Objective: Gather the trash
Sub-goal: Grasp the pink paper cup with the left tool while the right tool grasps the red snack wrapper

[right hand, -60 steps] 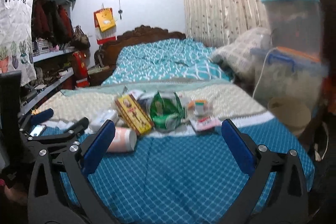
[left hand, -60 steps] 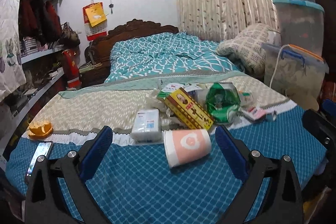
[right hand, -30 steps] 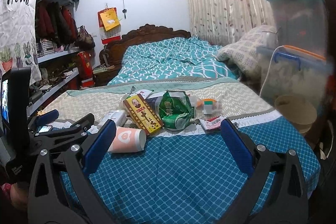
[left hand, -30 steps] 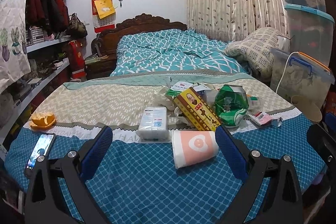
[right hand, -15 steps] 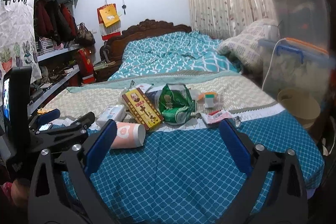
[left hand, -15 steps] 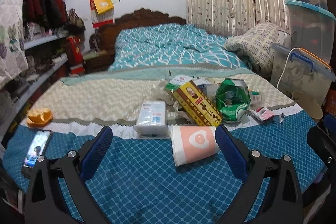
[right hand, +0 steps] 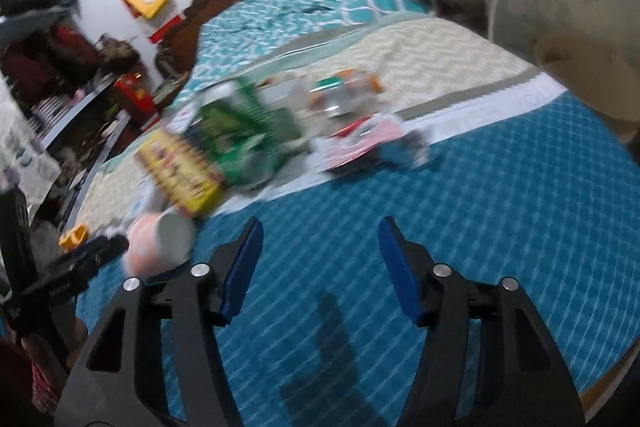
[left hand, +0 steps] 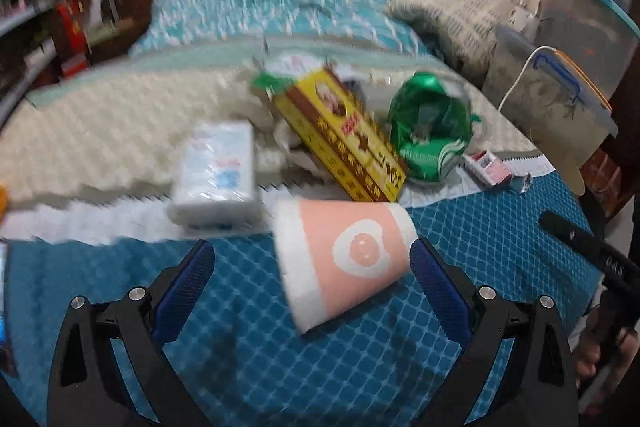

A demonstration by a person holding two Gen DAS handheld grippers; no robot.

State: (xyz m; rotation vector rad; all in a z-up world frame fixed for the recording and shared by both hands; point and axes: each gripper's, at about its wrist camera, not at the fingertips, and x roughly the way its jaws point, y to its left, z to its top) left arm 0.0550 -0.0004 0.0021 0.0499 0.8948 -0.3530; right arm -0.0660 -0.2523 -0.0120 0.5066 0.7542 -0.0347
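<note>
Both our grippers have dropped toward the bed, and the trash now looms larger. Our left gripper (left hand: 312, 267) stands wide apart around the pink cup (left hand: 344, 259), which lies on its side between the jaws, white rim leftward, untouched. Beyond it sit a yellow box (left hand: 340, 131) and green bag (left hand: 430, 131). Our right gripper (right hand: 320, 263) has just been narrowing, nothing between its jaws.

Right gripper (right hand: 320, 259) fingers (right hand: 244, 263) narrower, empty.
</note>
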